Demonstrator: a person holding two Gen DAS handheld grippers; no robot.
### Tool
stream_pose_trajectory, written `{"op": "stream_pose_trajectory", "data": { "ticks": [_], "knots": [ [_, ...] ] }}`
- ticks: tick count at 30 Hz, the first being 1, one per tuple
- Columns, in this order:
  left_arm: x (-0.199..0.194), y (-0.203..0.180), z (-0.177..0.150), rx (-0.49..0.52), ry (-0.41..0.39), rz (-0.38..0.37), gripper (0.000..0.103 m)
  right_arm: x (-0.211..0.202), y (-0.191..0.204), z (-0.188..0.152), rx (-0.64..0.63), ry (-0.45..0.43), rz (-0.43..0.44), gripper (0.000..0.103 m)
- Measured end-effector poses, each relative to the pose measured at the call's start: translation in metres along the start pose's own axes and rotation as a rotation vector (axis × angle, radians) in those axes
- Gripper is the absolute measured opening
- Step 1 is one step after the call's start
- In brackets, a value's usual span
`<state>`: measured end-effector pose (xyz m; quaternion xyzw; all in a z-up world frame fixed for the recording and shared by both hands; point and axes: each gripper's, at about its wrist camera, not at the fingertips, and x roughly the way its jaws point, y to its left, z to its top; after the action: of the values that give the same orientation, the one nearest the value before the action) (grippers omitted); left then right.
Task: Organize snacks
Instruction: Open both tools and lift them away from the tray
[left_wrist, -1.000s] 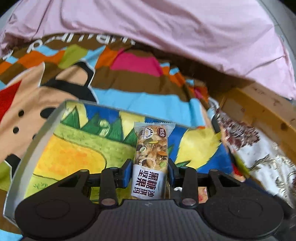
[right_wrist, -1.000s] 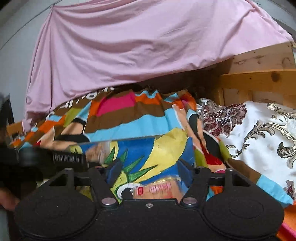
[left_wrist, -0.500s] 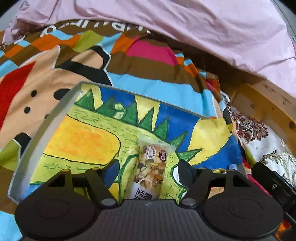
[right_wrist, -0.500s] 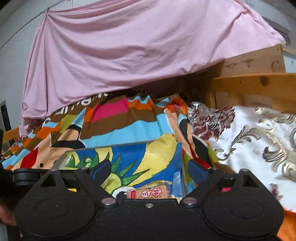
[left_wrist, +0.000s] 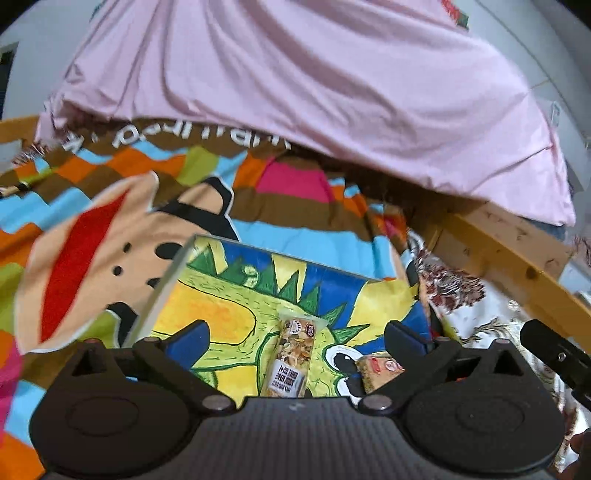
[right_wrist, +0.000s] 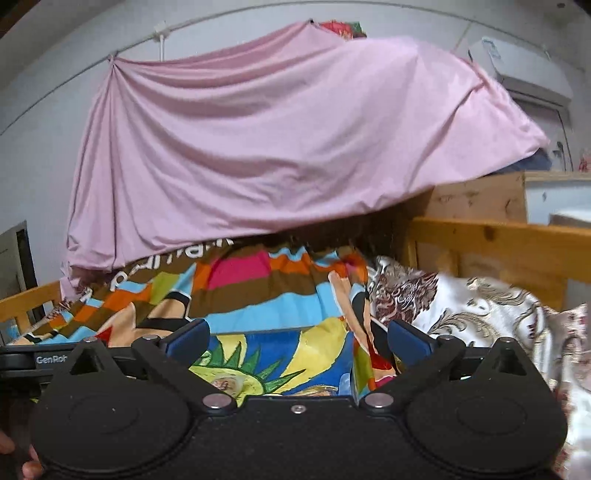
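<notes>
A nut bar (left_wrist: 291, 363) in a clear wrapper with a white label lies on the dinosaur-painted floor of a shallow grey-rimmed box (left_wrist: 162, 288). My left gripper (left_wrist: 295, 334) hangs above it, jaws still opening, its pads well clear of the bar on both sides. A second, tan-wrapped snack (left_wrist: 380, 371) lies to the right of the bar, by the right finger. My right gripper (right_wrist: 297, 339) is over the box's right end (right_wrist: 258, 331), jaws also opening, nothing between them. In the right wrist view its own body hides that snack.
The box rests on a colourful cartoon blanket (left_wrist: 110, 258). A pink sheet (right_wrist: 277, 147) hangs behind. A wooden bed frame (right_wrist: 498, 236) and white floral cloth (right_wrist: 480, 302) lie to the right. Part of the left gripper's body (right_wrist: 37, 360) shows at left.
Both grippers opened wide and drew back and upward. The left let go of the nut bar, which now lies in the box. The right pulled away from the tan snack.
</notes>
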<state>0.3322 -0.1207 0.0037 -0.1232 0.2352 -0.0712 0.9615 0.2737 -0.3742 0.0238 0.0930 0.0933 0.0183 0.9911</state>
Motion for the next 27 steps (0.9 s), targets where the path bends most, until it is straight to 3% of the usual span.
{"op": "stream_pose_trajectory", "data": {
  "ticks": [12,27],
  "knots": [
    [-0.098,0.001,-0.020,0.113,-0.021,0.020,0.102,-0.096,0.018,-0.005,-0.050,-0.027,-0.012,0.102],
    [-0.175,0.000,-0.062,0.226,-0.025,-0.016,0.103,-0.159,0.030,-0.028,-0.136,0.013,-0.047,0.102]
  ]
}}
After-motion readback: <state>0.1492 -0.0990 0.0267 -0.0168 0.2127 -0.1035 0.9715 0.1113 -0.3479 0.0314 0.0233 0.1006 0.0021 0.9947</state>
